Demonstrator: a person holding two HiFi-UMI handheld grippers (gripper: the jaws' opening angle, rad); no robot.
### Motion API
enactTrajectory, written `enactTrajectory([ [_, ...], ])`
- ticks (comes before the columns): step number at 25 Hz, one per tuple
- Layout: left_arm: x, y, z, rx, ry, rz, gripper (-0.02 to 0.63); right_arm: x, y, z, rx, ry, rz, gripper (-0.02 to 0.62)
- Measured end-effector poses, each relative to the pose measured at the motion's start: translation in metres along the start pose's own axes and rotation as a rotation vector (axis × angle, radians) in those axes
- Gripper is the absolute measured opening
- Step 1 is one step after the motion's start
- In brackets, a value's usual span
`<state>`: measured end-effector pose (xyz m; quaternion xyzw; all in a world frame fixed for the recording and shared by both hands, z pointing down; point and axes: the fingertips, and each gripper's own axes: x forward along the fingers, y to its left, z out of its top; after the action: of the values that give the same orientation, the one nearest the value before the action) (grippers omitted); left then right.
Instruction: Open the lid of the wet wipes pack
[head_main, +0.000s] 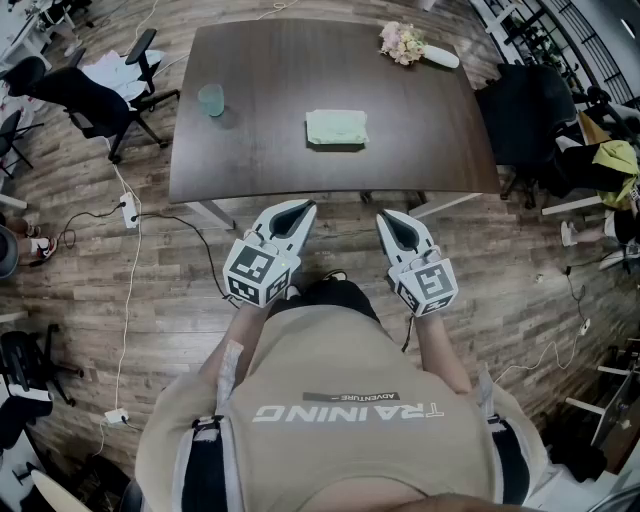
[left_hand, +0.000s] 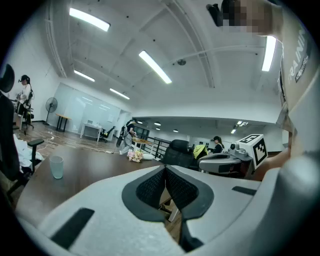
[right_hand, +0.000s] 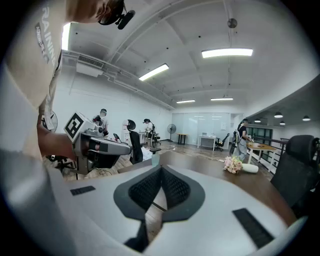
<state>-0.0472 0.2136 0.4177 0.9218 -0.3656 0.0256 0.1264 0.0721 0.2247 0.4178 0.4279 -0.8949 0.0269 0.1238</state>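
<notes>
Dark brown wood makes up the table, which stands on a plank floor and is seen from above in the head view.

At far left, a black office chair sits off the table's left edge. A white power strip with trailing cables lies on the floor nearer the person.

On the left part of the table a translucent pale green cup stands upright, well apart from everything else on the surface.

Further right, the left tongs are held short of the table's near edge, over the floor, with their tips towards the table. The left gripper view shows their ribbed dark pads meeting at the tip: closed, with nothing between them.

The wet wipes pack, pale green, lies flat near the table's centre, ahead of both tongs and touched by neither. Its lid cannot be made out at this size.

The right tongs are held beside the left pair but apart from them, likewise short of the near edge. In the right gripper view their pads are pressed together at the tip and hold nothing.

Near the far right corner of the table a bunch of pale pink flowers lies just beside a white oblong object. A second black chair stands off the table's right edge.
</notes>
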Motion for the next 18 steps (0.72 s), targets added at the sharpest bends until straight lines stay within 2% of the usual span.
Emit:
enactTrajectory([
  [12, -0.012, 0.007, 0.004, -0.010, -0.022, 0.043, 0.009, 0.002, 0.003, 0.004, 0.029, -0.015, 0.002, 0.014],
  [18, -0.009, 0.008, 0.000, -0.026, -0.021, 0.023, 0.009, 0.007, 0.000, 0.010, 0.011, -0.016, -0.024, 0.014],
])
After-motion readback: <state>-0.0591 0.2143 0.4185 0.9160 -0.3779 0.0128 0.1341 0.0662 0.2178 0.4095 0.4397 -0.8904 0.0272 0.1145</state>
